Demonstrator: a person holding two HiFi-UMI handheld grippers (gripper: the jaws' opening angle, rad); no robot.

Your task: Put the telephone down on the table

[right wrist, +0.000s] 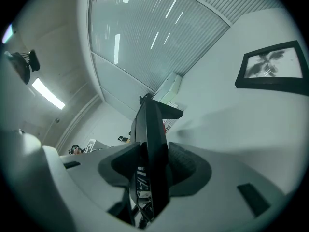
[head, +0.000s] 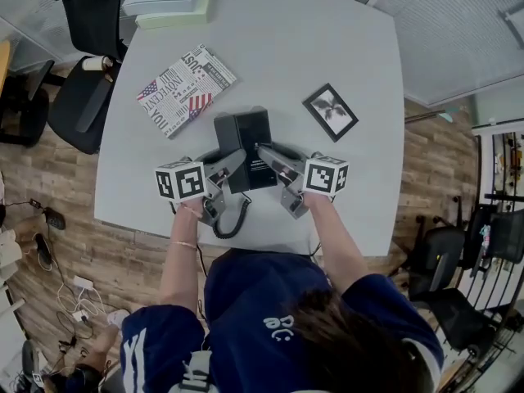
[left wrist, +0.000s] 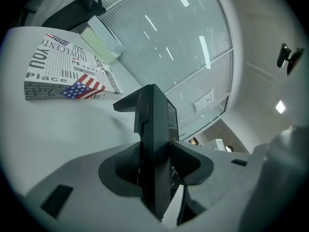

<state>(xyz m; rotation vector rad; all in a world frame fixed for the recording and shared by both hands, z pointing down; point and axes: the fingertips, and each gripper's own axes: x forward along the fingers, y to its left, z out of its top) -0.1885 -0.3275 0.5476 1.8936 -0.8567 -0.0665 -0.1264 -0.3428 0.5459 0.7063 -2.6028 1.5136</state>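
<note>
A black telephone (head: 245, 147) hangs just above the near middle of the white table (head: 327, 47), held between both grippers. My left gripper (head: 233, 164) is shut on its left edge and my right gripper (head: 266, 155) is shut on its right edge. Its coiled cord (head: 235, 219) dangles over the table's near edge. In the left gripper view the telephone (left wrist: 155, 153) stands edge-on, pinched between the pads. The right gripper view likewise has the telephone (right wrist: 150, 149) edge-on between the pads.
A printed magazine (head: 185, 89) lies on the table's left, a black picture frame (head: 331, 111) to the right of the telephone, and a pale green-and-white box (head: 170, 0) at the far left corner. A black office chair (head: 86, 64) stands left of the table.
</note>
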